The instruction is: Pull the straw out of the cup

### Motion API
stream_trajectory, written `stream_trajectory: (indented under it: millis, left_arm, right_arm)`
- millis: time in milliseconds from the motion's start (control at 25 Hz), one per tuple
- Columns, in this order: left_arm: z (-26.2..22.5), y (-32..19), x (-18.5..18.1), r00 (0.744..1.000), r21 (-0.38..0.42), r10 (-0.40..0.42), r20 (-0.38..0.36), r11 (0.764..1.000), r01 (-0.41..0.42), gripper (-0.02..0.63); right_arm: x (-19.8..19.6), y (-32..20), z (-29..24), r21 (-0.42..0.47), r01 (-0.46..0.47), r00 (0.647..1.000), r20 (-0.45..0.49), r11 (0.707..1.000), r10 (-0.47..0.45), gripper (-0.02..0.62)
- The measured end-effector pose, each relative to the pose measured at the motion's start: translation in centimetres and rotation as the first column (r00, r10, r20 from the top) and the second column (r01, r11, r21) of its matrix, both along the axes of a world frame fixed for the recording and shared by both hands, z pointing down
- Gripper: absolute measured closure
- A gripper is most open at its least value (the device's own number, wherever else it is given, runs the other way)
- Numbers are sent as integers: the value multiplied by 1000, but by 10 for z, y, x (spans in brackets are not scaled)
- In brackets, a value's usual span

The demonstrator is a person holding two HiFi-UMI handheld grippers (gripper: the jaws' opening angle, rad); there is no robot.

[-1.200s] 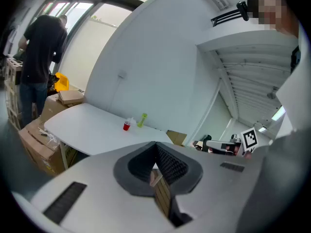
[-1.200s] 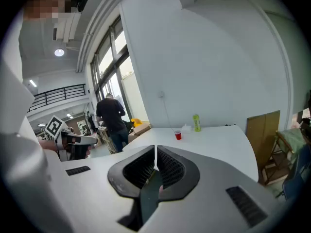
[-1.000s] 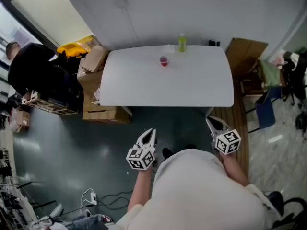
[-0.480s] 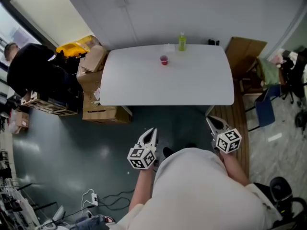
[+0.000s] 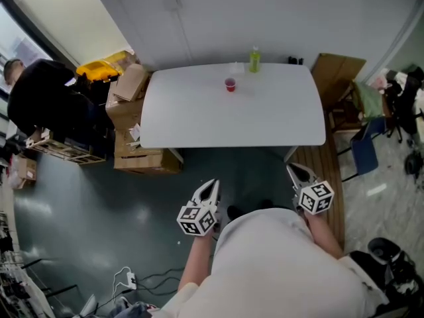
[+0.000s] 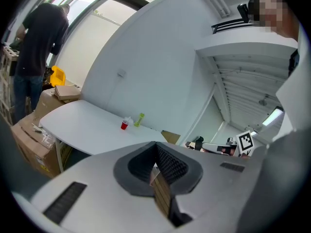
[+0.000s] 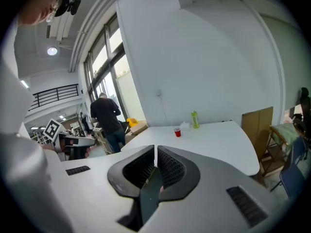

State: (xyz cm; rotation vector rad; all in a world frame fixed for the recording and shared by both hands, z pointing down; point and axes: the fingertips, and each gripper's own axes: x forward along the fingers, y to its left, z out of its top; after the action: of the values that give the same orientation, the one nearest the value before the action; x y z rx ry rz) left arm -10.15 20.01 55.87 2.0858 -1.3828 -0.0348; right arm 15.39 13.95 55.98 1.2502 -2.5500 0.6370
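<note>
A small red cup (image 5: 230, 85) stands near the far edge of the white table (image 5: 265, 121); the straw is too small to make out. The cup also shows as a red dot in the left gripper view (image 6: 125, 124) and in the right gripper view (image 7: 177, 132). Both grippers are held close to the person's body, well short of the table. My left gripper (image 5: 209, 185) is shut with nothing between its jaws. My right gripper (image 5: 294, 169) is shut and empty too.
A green bottle (image 5: 254, 59) stands at the table's far edge, right of the cup. Cardboard boxes (image 5: 132, 118) are stacked at the table's left end, a brown board (image 5: 338, 71) and a blue chair (image 5: 368, 154) at its right. A person in black (image 5: 46, 105) stands far left.
The view has shifted slightly; the table and cup sit a little further right and lower. Both grippers stay shut beside the body.
</note>
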Motion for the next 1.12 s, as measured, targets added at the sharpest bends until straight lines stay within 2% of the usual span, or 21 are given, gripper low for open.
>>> stream_trajectory:
  millis: [240, 440, 640, 1120]
  left_arm:
    - [7, -1, -13, 999, 0, 36, 15, 999, -36, 604]
    - [11, -10, -18, 999, -26, 32, -12, 999, -32, 604]
    - [7, -38, -13, 1000, -15, 24, -4, 1000, -25, 604]
    - [3, -122, 8, 999, -29, -30, 17, 999, 30, 604]
  right_arm:
    - [-10, 7, 9, -1, -34, 999, 0, 999, 34, 552]
    - [-14, 5, 9, -14, -24, 1000, -19, 1000, 24, 552]
    - [-11, -29, 11, -20, -25, 1000, -13, 999, 25, 552]
    - [-11, -142, 11, -37, 67, 998, -8, 997, -67, 552]
